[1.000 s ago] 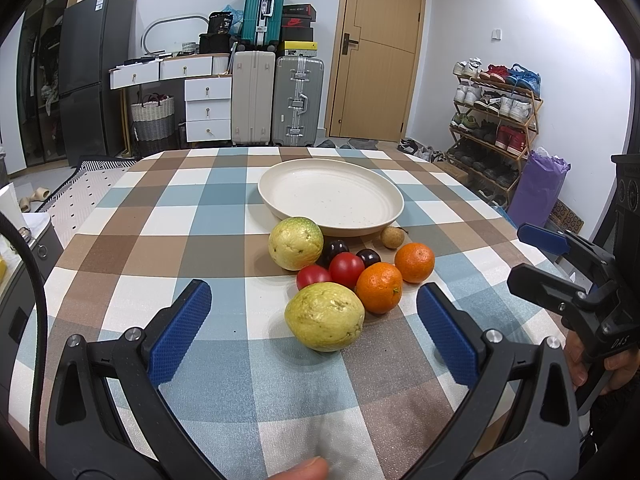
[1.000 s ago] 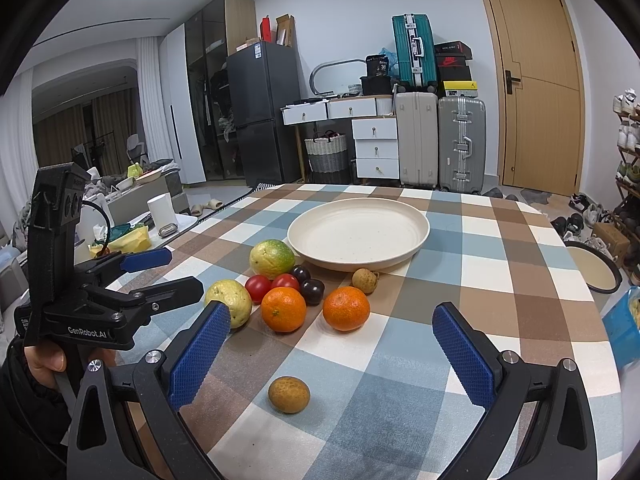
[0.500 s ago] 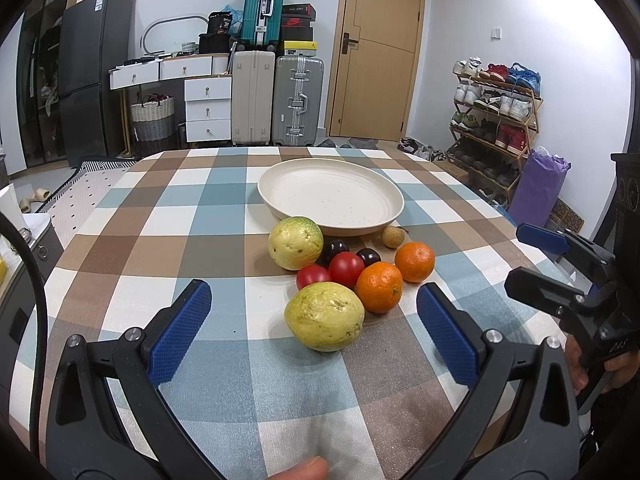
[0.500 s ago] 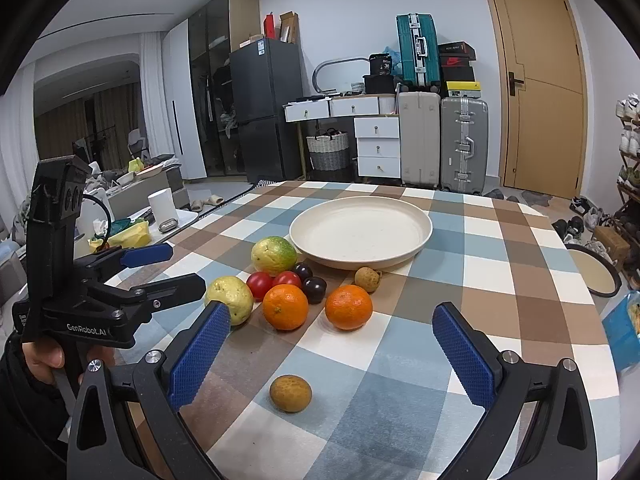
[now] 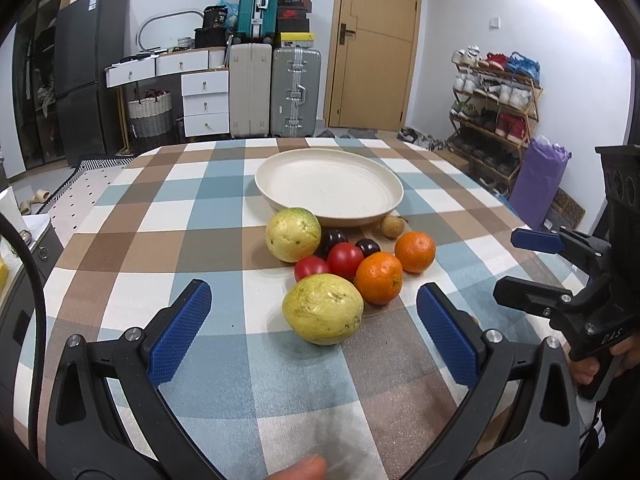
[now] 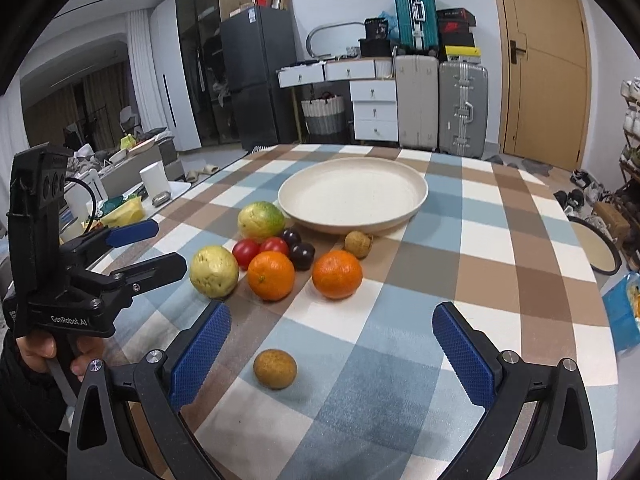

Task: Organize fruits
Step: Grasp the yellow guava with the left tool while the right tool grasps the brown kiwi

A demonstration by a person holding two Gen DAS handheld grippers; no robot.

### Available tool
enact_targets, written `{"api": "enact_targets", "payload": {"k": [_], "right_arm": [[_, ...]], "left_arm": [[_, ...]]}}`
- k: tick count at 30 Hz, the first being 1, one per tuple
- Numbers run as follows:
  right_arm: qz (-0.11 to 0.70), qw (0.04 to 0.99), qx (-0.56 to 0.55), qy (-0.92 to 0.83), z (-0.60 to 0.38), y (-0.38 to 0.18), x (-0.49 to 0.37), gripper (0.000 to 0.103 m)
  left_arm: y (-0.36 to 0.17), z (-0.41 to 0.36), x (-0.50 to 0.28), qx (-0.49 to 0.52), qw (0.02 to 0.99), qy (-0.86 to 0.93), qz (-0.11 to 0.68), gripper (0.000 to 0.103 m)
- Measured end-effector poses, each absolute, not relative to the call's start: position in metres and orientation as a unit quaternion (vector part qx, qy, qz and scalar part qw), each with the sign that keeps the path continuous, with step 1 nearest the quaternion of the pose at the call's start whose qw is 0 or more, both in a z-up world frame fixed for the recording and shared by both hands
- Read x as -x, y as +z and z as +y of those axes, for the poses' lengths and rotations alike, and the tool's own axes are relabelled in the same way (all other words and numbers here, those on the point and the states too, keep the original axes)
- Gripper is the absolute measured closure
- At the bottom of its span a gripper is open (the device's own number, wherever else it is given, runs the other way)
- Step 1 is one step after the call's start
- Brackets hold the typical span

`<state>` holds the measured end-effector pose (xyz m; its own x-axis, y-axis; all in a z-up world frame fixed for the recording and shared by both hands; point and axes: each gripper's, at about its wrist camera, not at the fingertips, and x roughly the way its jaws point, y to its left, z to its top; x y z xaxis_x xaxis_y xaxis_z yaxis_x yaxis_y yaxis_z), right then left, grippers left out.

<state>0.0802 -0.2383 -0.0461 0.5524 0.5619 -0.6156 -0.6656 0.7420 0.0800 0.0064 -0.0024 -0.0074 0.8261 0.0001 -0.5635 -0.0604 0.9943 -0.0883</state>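
Observation:
A cream plate [image 5: 328, 188] [image 6: 354, 192] stands bare on the checked tablecloth. In front of it lie a green-yellow guava [image 5: 293, 234] [image 6: 261, 221], two red tomatoes [image 5: 345, 258] [image 6: 245, 251], two dark plums [image 5: 367, 247] [image 6: 302, 255], two oranges [image 5: 379, 278] [image 6: 337, 274] and a small brown fruit [image 5: 389, 226] [image 6: 358, 244]. A yellow guava [image 5: 323, 314] [image 6: 214, 271] lies nearest my left gripper [image 5: 314, 336], which is open just before it. My right gripper [image 6: 332, 354] is open around another small brown fruit [image 6: 275, 369], not touching it.
Suitcases [image 5: 296, 92], white drawers [image 5: 204, 102] and a door [image 5: 374, 40] stand beyond the table's far edge. A shoe rack [image 5: 494, 100] and purple bag [image 5: 536, 182] are on the right. A low side table with a cup [image 6: 154, 184] stands left of the table.
The right gripper has drifted slightly forward and left, so the fruits look a little nearer in its view. The left gripper and the fruits have not moved.

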Motion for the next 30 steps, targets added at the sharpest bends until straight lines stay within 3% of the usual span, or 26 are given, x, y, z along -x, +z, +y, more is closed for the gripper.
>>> {"api": "enact_targets", "payload": {"k": [8,11,21,24,30], "right_arm": [[0.362,0.853,0.105,0.361,-0.227,-0.061,-0.081,0.001],[0.377,0.845,0.114,0.363,-0.222,-0.068,-0.081,0.016],[0.401,0.822,0.146,0.376,-0.210,-0.081,-0.077,0.024],[0.406,0.817,0.153,0.381,-0.206,-0.083,-0.076,0.035],[0.408,0.810,0.166,0.387,-0.201,-0.086,-0.073,0.047]], "left_arm": [[-0.017,-0.003,-0.019,0.045,0.942,0.016,0.332,0.000],[-0.019,-0.002,-0.022,0.049,0.939,0.011,0.340,0.001],[-0.031,-0.007,-0.043,0.034,0.923,0.000,0.382,0.026],[-0.035,-0.004,-0.047,0.042,0.919,-0.002,0.391,0.028],[-0.038,-0.001,-0.052,0.049,0.915,-0.013,0.399,0.043]]}}
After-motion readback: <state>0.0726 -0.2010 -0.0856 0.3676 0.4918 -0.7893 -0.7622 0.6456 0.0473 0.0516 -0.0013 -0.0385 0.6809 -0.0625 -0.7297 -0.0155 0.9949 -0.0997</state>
